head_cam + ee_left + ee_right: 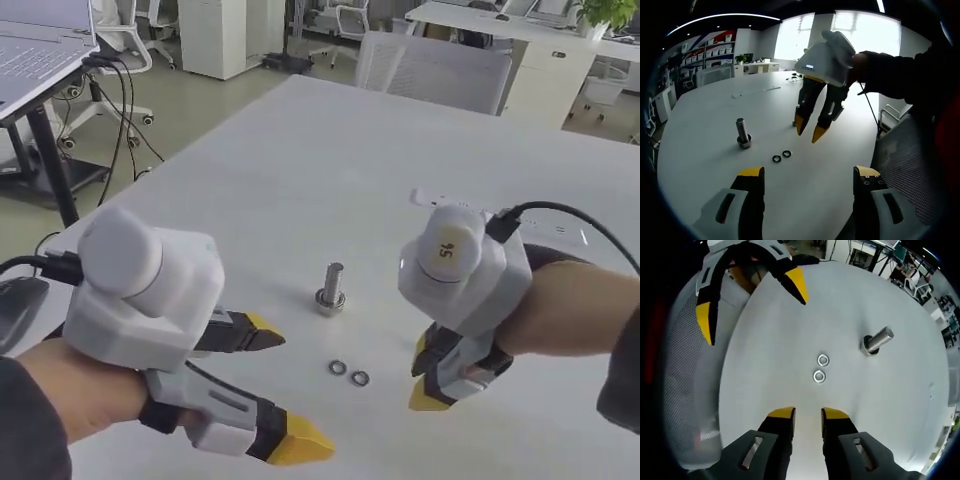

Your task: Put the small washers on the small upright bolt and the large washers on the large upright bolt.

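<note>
Left hand-held gripper (285, 385) low at left, pointing right, jaws wide apart, empty; right hand-held gripper (425, 378) angled down at tabletop (300, 180), jaws narrowly apart, empty, "15" readable on top; two washers (338, 367) flat between grippers, near upright bolt (332, 288).

A white table (330, 170). A grey chair (430, 70) sits behind it. Far left, maybe a laptop (40, 45).
</note>
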### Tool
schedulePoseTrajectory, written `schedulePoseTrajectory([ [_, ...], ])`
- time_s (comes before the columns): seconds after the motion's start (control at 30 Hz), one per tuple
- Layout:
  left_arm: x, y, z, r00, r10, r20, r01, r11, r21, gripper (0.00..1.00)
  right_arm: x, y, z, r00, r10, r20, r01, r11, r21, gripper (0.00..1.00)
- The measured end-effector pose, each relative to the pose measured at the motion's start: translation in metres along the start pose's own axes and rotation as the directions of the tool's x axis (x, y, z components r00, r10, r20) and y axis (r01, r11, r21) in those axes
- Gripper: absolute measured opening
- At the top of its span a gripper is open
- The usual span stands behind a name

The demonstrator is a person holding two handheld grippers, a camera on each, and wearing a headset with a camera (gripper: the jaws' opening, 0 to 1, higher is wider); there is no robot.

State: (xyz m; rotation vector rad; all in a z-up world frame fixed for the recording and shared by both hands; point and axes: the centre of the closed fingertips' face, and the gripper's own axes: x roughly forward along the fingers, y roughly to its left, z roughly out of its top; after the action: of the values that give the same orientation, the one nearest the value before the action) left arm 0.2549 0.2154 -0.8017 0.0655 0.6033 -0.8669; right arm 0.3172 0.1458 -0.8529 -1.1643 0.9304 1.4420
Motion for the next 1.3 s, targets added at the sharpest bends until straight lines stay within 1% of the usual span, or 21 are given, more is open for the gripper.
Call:
schedulePoseTrajectory([
  [0.17,-0.001,0.000,0.000,1.0000,-0.001,-0.001,0.001,1.000,0.001,0.72,0.004,-0.004,0.012,1.0000,0.003,0.007,-0.003,1.000,-0.017,0.22],
  [0.5,-0.001,0.000,0.001,1.0000,0.001,0.001,-0.001,1.000,-0.001,0.72,0.018,-0.009,0.032,0.9999,0.011,0.005,-0.011,0.998,-0.063,0.22],
  [0.73,-0.002,0.000,0.000,1.0000,0.002,0.004,-0.002,1.000,-0.001,0.71,0.025,-0.011,0.036,0.9999,0.017,-0.001,-0.017,0.997,-0.077,0.22],
  [1.0,-0.003,0.000,0.000,1.0000,0.002,0.007,-0.002,1.000,-0.001,0.71,0.030,-0.012,0.035,0.9997,0.021,-0.010,-0.021,0.996,-0.083,0.21],
  [1.13,-0.003,0.000,0.000,1.0000,0.003,0.007,-0.003,1.000,-0.002,0.71,0.033,-0.012,0.032,0.9995,0.016,-0.026,-0.018,0.995,-0.094,0.21],
  [1.2,-0.003,0.000,0.000,1.0000,0.001,0.008,-0.001,1.000,-0.003,0.71,0.033,-0.010,0.035,0.9996,0.027,-0.010,-0.028,0.996,-0.087,0.20],
  [1.3,-0.003,0.000,-0.001,1.0000,0.000,0.006,0.000,1.000,-0.003,0.71,0.033,-0.010,0.036,0.9995,0.029,-0.014,-0.030,0.996,-0.087,0.19],
])
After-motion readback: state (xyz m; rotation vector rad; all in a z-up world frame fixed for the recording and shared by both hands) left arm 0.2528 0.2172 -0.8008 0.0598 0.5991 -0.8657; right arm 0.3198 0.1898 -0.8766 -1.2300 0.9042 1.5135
